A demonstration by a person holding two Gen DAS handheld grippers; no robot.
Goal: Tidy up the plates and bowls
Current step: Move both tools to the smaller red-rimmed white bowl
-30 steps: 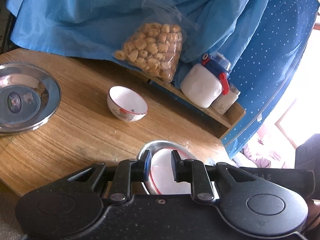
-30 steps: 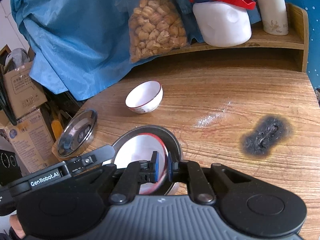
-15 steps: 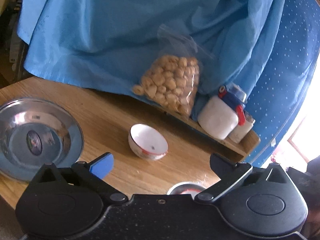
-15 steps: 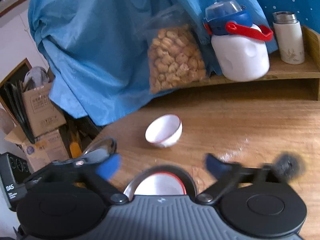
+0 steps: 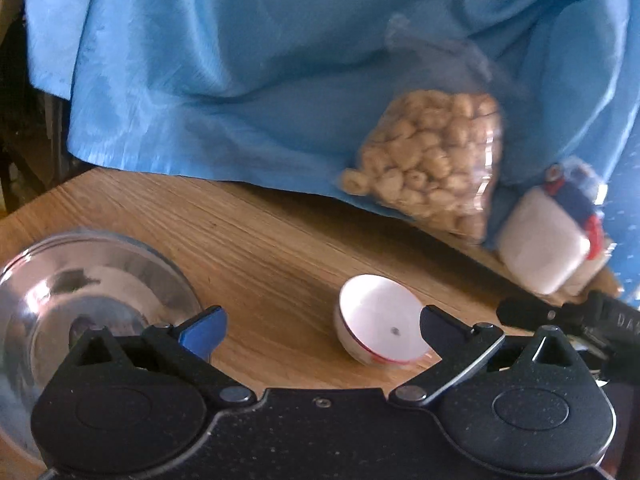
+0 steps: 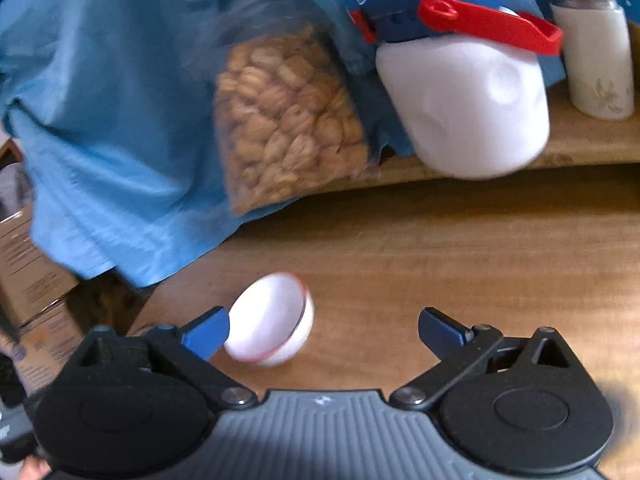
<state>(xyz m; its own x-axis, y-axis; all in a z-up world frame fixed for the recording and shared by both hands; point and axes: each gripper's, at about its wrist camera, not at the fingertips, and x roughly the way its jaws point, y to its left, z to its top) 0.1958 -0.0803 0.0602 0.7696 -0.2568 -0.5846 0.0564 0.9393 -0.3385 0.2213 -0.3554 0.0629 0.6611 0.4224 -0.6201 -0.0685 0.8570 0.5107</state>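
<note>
A small white bowl with a red rim (image 5: 382,330) sits on the wooden table (image 5: 260,248); the right wrist view shows the same white bowl (image 6: 270,318). My left gripper (image 5: 322,328) is wide open, the bowl just ahead by its right finger. A steel plate (image 5: 80,300) lies at the left, beside the left finger. My right gripper (image 6: 324,330) also stands wide open, with the bowl next to its left fingertip. Neither gripper holds anything. The other steel plate with a bowl in it is out of view.
A blue cloth (image 5: 260,60) hangs behind the table. On a low wooden shelf (image 6: 580,152) stand a bag of snacks (image 6: 284,120), a white jug with blue lid and red handle (image 6: 464,96) and a white flask (image 6: 596,48). Cardboard boxes (image 6: 28,280) sit beyond the table's left edge.
Both grippers let go of the red-rimmed bowl in the steel plate, opened wide and drew away from it. They have since moved forward towards the loose white bowl, which looms larger.
</note>
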